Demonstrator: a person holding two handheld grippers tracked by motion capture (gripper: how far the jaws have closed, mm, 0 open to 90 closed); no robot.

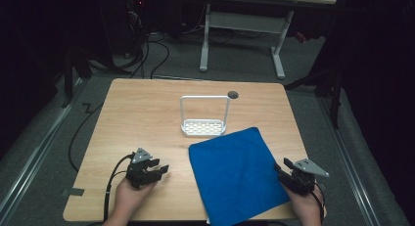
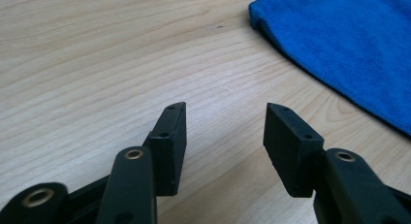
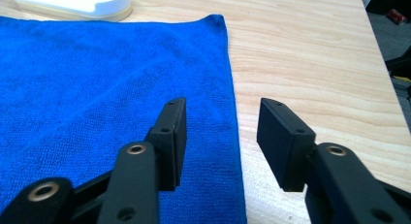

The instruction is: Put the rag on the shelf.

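The flat blue microfibre cloth [image 3: 111, 103] has its right edge running between the right gripper's [image 3: 220, 136] parted, empty fingers; the left gripper [image 2: 225, 141], equally parted and empty, stands over bare wooden bench [image 2: 97, 64], the cloth off to its right.

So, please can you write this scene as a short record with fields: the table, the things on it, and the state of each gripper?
table: light wooden table
cloth: blue cloth, lying flat, right of centre, near edge at the table's front
rack: white rack with a tall handle, behind the cloth
dark round spot: on the table, behind the rack
left gripper: open, holds nothing, over bare wood left of the cloth
right gripper: open, holds nothing, at the cloth's right edge
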